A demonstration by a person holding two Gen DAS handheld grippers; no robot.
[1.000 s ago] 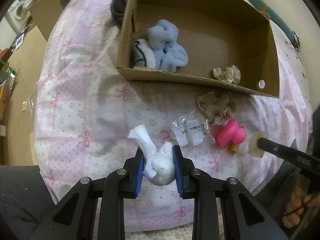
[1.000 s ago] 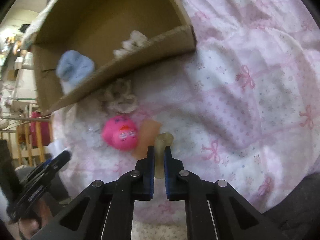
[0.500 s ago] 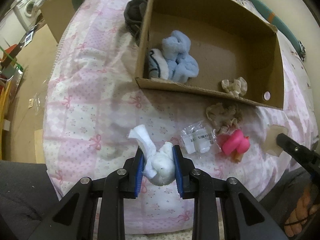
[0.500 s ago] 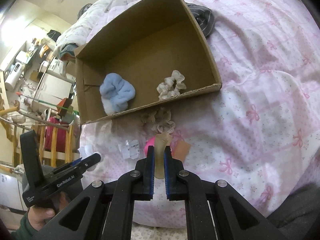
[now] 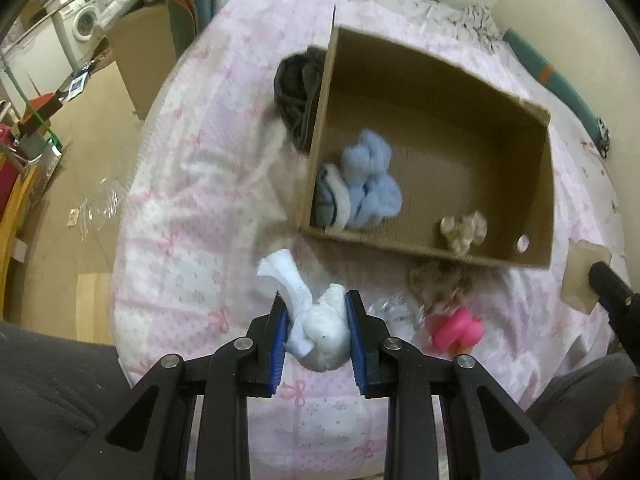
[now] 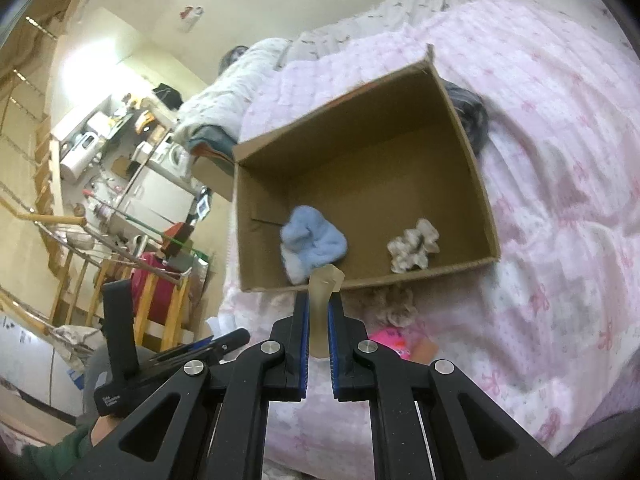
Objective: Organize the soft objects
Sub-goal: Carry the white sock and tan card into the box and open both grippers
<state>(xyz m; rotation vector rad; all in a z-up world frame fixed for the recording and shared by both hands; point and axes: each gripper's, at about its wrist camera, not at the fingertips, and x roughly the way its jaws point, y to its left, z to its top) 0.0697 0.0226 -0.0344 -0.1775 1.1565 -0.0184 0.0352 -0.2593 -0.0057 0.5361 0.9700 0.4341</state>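
Observation:
My left gripper [image 5: 316, 312] is shut on a white rolled sock [image 5: 320, 332] and holds it above the bed, in front of the cardboard box [image 5: 536, 184]. My right gripper [image 6: 318, 312] is shut on a thin beige flat piece [image 6: 325, 292], lifted near the box's [image 6: 486, 200] front wall. In the box lie a blue fluffy sock bundle [image 5: 370, 180] [image 6: 314, 242] and a beige scrunchie [image 5: 464, 230] [image 6: 414, 250]. Outside the front wall lie another beige scrunchie [image 5: 438, 280], a pink rubber duck [image 5: 456, 328] [image 6: 390, 340] and a clear plastic packet [image 5: 390, 312].
The box stands on a pink patterned bedspread [image 5: 192, 216]. A dark garment [image 5: 296, 92] lies against the box's left wall. The right gripper's beige piece shows at the left view's right edge [image 5: 580, 276]. Floor, a second box and a washing machine [image 5: 84, 28] lie beyond the bed.
Both grippers have risen and drawn back with their loads. The right gripper lifted the beige piece off the bed beside the duck. The box now shows whole.

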